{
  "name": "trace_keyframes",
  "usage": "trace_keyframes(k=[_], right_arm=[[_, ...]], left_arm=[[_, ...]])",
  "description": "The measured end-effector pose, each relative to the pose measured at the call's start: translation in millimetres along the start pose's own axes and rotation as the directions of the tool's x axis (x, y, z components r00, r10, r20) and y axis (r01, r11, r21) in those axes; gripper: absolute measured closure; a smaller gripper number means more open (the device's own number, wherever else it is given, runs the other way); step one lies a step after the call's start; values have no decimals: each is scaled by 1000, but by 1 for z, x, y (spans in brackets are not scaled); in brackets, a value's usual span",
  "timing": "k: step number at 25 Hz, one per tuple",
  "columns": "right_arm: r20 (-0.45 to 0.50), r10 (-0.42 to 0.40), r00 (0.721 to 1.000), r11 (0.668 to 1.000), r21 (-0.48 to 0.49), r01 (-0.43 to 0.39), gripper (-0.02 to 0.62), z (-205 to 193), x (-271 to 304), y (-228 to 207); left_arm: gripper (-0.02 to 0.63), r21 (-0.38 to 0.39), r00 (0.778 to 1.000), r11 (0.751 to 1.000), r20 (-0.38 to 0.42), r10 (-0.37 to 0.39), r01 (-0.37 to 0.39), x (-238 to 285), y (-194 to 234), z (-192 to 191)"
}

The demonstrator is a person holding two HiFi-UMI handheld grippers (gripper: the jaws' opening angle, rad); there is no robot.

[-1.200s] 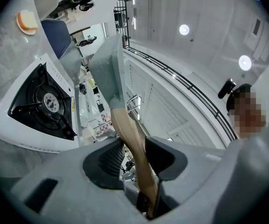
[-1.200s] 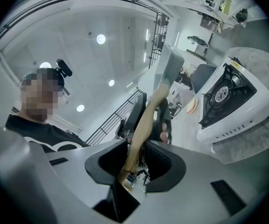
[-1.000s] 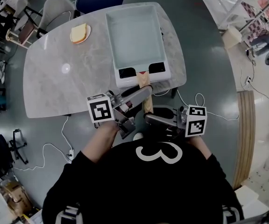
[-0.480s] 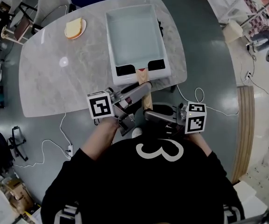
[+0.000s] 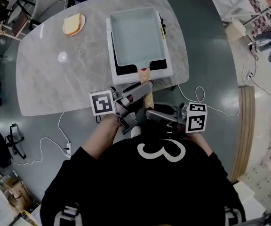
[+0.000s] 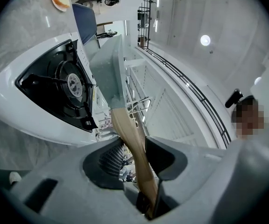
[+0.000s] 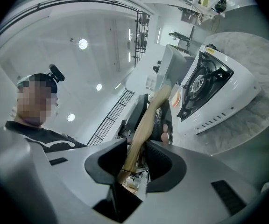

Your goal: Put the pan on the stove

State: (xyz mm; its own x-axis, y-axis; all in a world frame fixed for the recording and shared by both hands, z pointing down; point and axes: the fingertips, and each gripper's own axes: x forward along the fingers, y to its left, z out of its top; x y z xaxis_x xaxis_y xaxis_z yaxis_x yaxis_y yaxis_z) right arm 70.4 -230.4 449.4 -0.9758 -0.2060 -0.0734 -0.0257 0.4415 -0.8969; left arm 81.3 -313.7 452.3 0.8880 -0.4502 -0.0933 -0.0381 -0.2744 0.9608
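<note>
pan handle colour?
Light tan wood. The pan handle shows best in the left gripper view.

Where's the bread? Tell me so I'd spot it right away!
Look at the big grey marble table. A white stove with a square pale pan over it sits toward its right side; the bread lies alone near the far left corner. It is the only small, golden-brown thing on the table.

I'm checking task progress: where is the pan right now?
Head view: the pan lies over the white stove at the table's near right edge, its wooden handle sticking out past that edge.
</note>
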Motion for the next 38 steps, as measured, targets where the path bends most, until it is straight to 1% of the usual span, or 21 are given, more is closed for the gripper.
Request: trace_keyframes(k=[3, 9, 18, 27, 31, 38], right_arm=[[3, -8, 1000, 1000, 19, 8, 488, -1, -1, -5], [-3, -27, 1000, 999, 42, 28, 488, -2, 3, -23], [-8, -42, 999, 996, 73, 42, 486, -8, 1, -31], [-13, -51, 999, 994, 92, 52, 485, -8, 2, -37], [9, -45, 999, 991, 124, 43, 485, -5, 1, -38], [4, -54, 999, 990, 129, 53, 485, -7, 1, -41]], left_arm=[[456, -26, 1000, 1000, 1, 5, -5, 2, 7, -2], [456, -51, 1000, 999, -4, 19, -19, 1, 26, 2], [454, -102, 1000, 995, -4, 24, -24, -2, 39, -5], [454, -125, 1000, 992, 6, 18, -17, -1, 46, -4], [451, -137, 1000, 991, 19, 17, -14, 0, 48, -3], [449, -143, 1000, 990, 26, 13, -9, -1, 52, -4]])
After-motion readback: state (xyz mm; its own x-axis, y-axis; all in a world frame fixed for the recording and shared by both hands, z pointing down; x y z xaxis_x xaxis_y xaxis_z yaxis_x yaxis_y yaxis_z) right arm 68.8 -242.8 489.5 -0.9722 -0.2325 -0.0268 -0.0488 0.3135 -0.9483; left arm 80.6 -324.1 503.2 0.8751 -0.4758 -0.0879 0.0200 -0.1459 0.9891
